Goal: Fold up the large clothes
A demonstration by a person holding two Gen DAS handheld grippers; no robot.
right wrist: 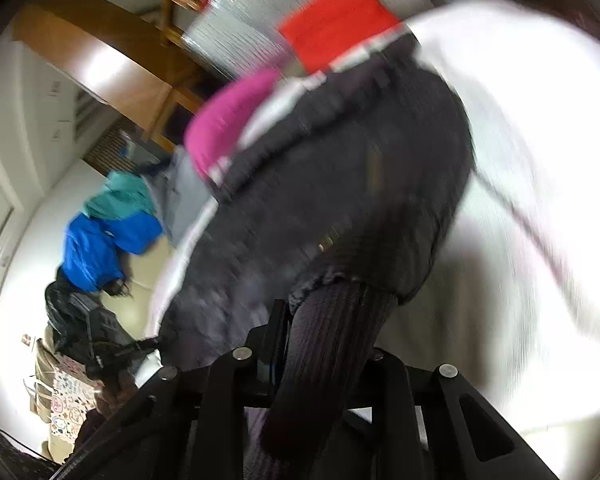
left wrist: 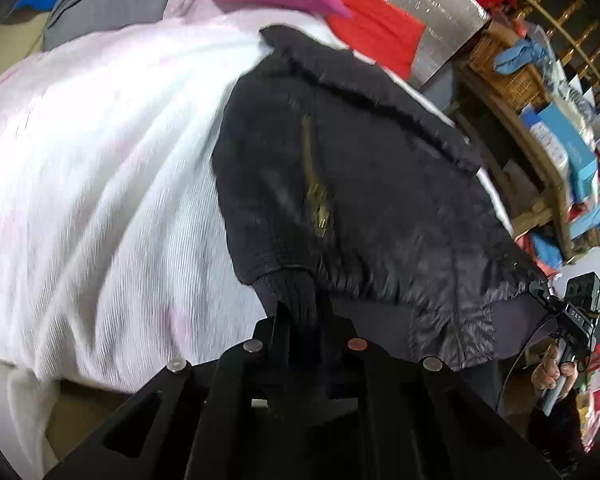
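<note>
Black jacket (left wrist: 340, 184) lies bunched on the white bedspread (left wrist: 100, 160), red cloth (left wrist: 376, 36) at its 12 o'clock; your left hand-held gripper (left wrist: 300, 316) and right hand-held gripper (right wrist: 328, 320) each clamp a ribbed cuff, folding barely started.

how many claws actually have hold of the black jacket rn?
2. The left claw pinches the ribbed hem of the black jacket; the right claw grips another ribbed band of it. Both sit at the jacket's near edge over the white blanket.
</note>
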